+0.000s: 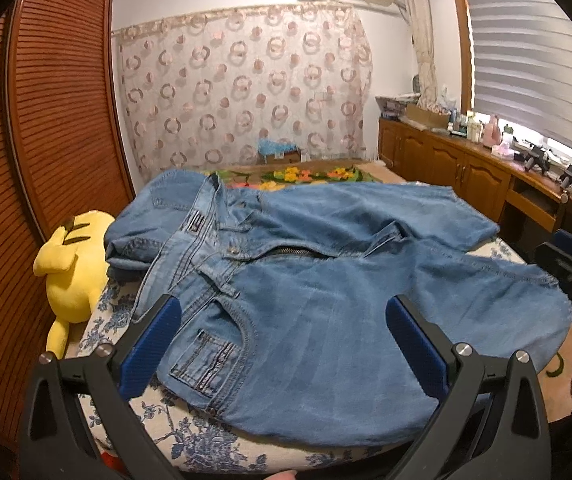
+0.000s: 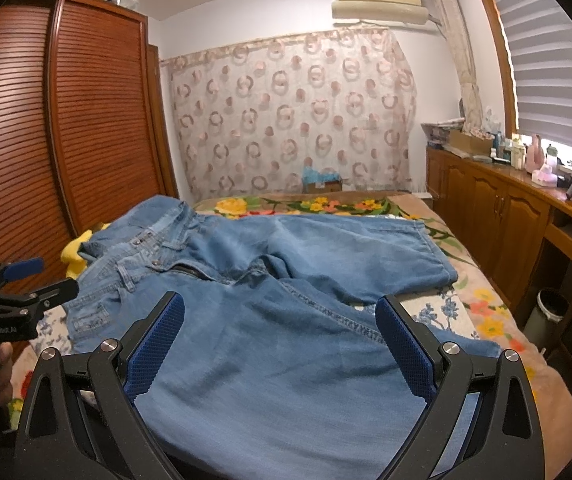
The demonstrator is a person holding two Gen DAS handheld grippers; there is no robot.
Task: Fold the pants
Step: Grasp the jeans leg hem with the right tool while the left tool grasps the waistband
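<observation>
Lying flat on the floral-quilted bed [image 2: 486, 304], the faded blue denim jeans [image 1: 306, 300] run waistband-left to hems-right, with the left tool [image 1: 282, 344] spread near the waist and the right tool [image 2: 282, 344] spread over the near leg.

"genrobot.ai" in white, left claw [image 2: 42, 280] body

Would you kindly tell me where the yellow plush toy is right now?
In the left wrist view the yellow plush toy lies at the bed's left edge, between the brown louvred wardrobe and the waistband end of the blue denim jeans.
</observation>
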